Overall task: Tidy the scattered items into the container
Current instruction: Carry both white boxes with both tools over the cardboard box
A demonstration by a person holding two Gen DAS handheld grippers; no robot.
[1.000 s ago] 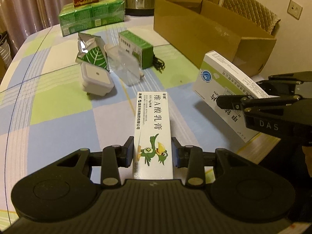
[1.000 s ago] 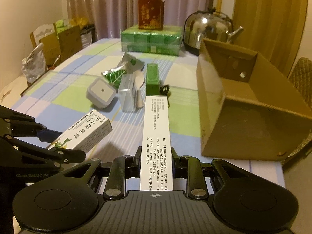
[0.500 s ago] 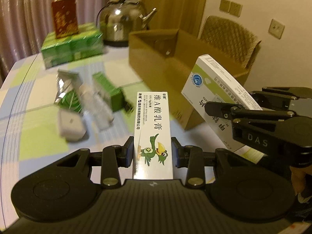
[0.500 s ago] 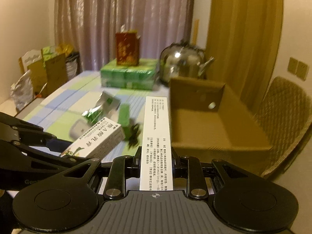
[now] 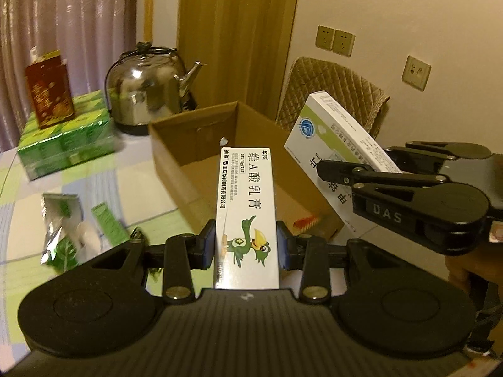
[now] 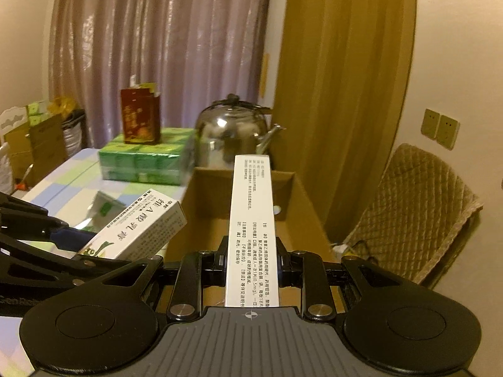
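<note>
1. Ointment box (image 5: 246, 216) clamped in my left hand-held gripper (image 5: 246, 246), long axis pointing forward over the cardboard box (image 5: 195, 169).
2. Flat white carton (image 6: 253, 232) clamped in right hand-held gripper (image 6: 251, 259), likewise aimed into it; I judge both equally near.
3. Cardboard box interior looks empty.
4. Foil pouch (image 5: 59, 229) remains on counter (image 5: 19, 220).

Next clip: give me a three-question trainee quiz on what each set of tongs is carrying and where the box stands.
1. True or false: the left tongs are shut on the duck-print ointment box.
2. What do the right tongs grip? A) kettle B) white medicine box C) foil pouch
3. Fill in: the open cardboard box stands in front of the steel ____.

Key: 1 true. 2 B, the white medicine box. 3 kettle.
</note>
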